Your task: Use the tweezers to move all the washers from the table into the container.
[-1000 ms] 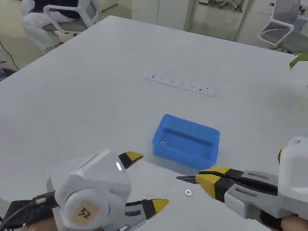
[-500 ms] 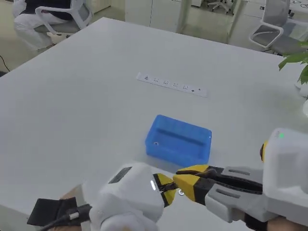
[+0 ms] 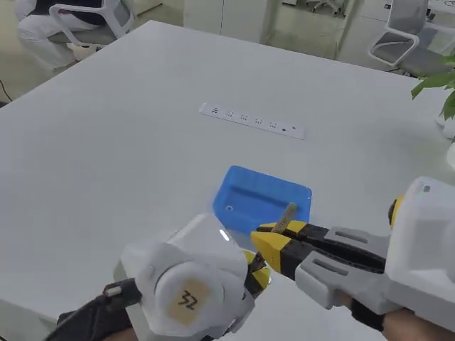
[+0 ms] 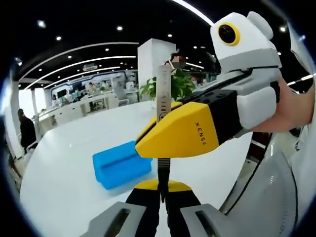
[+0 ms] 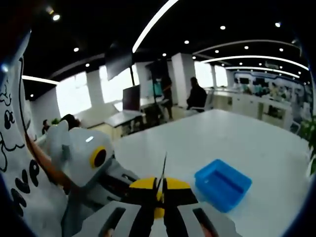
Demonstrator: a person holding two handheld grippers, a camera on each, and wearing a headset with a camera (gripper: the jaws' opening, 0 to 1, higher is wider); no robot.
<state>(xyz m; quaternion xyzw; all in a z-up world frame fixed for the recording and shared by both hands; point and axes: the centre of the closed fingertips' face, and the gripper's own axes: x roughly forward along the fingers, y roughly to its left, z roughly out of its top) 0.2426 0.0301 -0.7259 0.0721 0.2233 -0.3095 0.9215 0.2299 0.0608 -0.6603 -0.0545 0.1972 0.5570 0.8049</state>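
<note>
The right gripper (image 3: 259,236) pinches the tweezers (image 4: 162,98) tight. In the head view they stick up toward 1 o'clock. The left gripper (image 4: 159,187) is squeezed shut on their thin end (the grippers meet nose to nose). The blue container (image 3: 270,190) sits at 12 o'clock from them, one washer (image 3: 229,209) inside.

Left gripper (image 4: 162,187) pinches the tweezers (image 4: 163,91), the right gripper (image 4: 165,132) crossing them, blue container (image 4: 121,164) behind.

A white power strip (image 3: 252,121) lies flat ahead of me, its sockets in a row. Green plant leaves (image 3: 434,82) reach in at my right. An office chair (image 3: 398,50) stands farther back on the pale floor (image 3: 313,28).
</note>
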